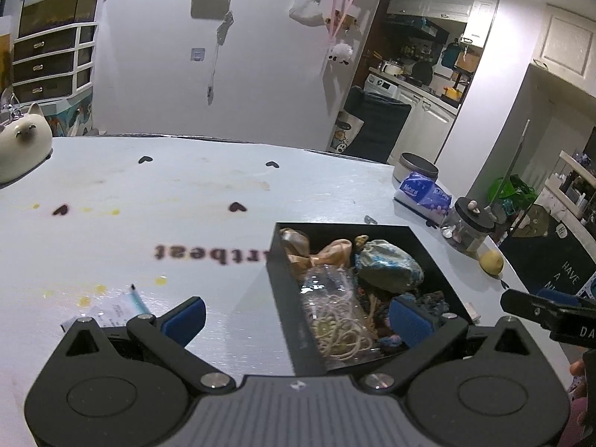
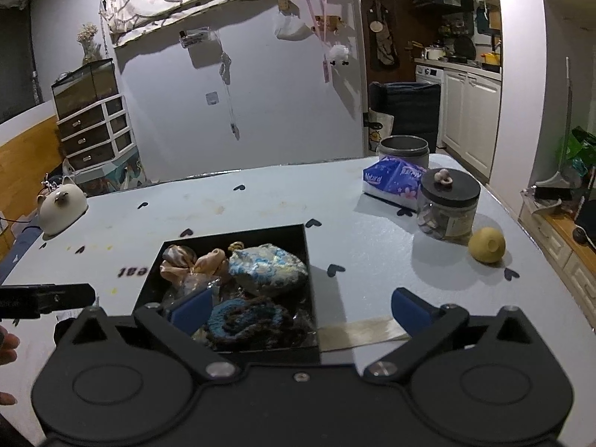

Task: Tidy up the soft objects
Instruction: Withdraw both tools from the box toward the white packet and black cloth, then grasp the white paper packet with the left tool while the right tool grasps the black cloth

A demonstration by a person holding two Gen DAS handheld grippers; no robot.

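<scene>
The left gripper [image 1: 298,318] hangs w/ blue pads spread wide, nothing between them; its right-side pad [image 1: 409,318] sits over the near corner of the shallow black square box [image 1: 287,279], the other pad over bare tabletop. The right gripper [image 2: 298,311] is equally wide apart and empty-handed, left-side pad above the box's near edge, right-side pad out over the pale blue heart-print tablecloth [image 2: 372,242].

The soft things are already gathered in the box just ahead of both tools: a peach satin bow scrunchie [image 2: 193,260] at the far side, a blue-and-white crocheted pouch [image 2: 266,270] beside it, a dark blue-brown knitted coil [image 2: 246,322] nearest the right tool, and a clear plastic bag of cream cord [image 1: 335,316] nearest the left tool. Probably they're packed close so nothing spills over the low walls.

Both tools being wide and straddling the box suggests sorting is done or nearly so, maybe pausing before a final tidy. A strip of translucent tape [image 2: 359,331] lies on the cloth, touching the box's near-right corner.
</scene>
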